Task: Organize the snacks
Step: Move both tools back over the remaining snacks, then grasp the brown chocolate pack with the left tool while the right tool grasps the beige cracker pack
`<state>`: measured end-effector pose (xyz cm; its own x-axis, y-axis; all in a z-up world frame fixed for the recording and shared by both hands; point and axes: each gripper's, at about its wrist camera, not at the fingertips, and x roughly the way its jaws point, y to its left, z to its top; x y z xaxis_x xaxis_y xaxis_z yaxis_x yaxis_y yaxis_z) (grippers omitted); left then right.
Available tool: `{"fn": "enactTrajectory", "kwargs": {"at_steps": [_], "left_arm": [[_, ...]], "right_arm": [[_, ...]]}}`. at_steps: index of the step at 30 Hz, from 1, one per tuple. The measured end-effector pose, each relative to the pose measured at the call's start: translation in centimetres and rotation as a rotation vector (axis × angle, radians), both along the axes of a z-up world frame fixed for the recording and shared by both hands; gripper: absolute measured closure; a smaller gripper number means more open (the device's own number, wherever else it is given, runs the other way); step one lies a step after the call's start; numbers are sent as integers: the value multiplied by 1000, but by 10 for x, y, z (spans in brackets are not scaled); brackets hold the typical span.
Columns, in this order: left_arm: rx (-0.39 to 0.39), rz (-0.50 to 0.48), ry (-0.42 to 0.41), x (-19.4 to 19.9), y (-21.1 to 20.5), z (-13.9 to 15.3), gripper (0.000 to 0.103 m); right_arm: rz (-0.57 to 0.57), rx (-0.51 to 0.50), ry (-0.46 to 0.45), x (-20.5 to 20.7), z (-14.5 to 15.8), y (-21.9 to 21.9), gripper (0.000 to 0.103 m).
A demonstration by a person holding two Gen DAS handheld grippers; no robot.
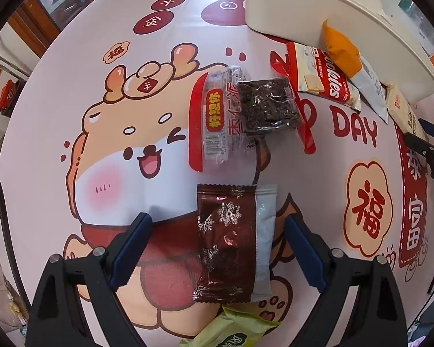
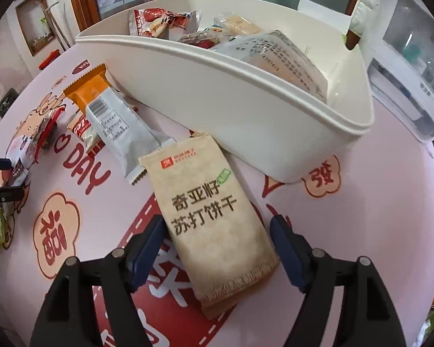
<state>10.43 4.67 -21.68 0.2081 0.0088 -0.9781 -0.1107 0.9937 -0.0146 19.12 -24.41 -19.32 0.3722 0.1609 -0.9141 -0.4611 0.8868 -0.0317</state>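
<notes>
right gripper (image 2: pixel 217 248) wide apart, straddling cracker pack (image 2: pixel 214 225) | long axis pointing at bin (image 2: pixel 246 110) | left gripper (image 1: pixel 217 248) apart too, over brown packet (image 1: pixel 225 243)

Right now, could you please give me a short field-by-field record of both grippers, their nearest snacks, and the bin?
left gripper: open, straddling the brown snowflake packet
right gripper: open, straddling the tan cracker packet
white bin: on the table, already holding several snacks
loose on table: orange-and-grey packet, Cookies packet, red-edged date packet, green packet
</notes>
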Motion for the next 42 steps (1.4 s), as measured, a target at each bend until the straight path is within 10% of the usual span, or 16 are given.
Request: {"fn": "enactTrajectory", "kwargs": {"at_steps": [18, 26, 30, 32, 36, 42], "left_arm": [[-9, 55, 9, -2, 7, -3, 1], [-10, 45, 12, -6, 8, -6, 2], [-8, 5, -17, -12, 3, 2, 25], [-8, -35, -36, -14, -2, 9, 46], [-14, -79, -42, -14, -11, 14, 68], [-59, -83, -51, -17, -9, 22, 74]], "right_arm": [[13, 14, 15, 9, -2, 10, 25], [-16, -11, 59, 9, -11, 19, 2], [5, -8, 54, 2, -7, 27, 18], [32, -1, 47, -6, -2, 34, 45], [21, -8, 55, -17, 0, 45, 49], [-30, 39, 73, -45, 2, 52, 49]]}}
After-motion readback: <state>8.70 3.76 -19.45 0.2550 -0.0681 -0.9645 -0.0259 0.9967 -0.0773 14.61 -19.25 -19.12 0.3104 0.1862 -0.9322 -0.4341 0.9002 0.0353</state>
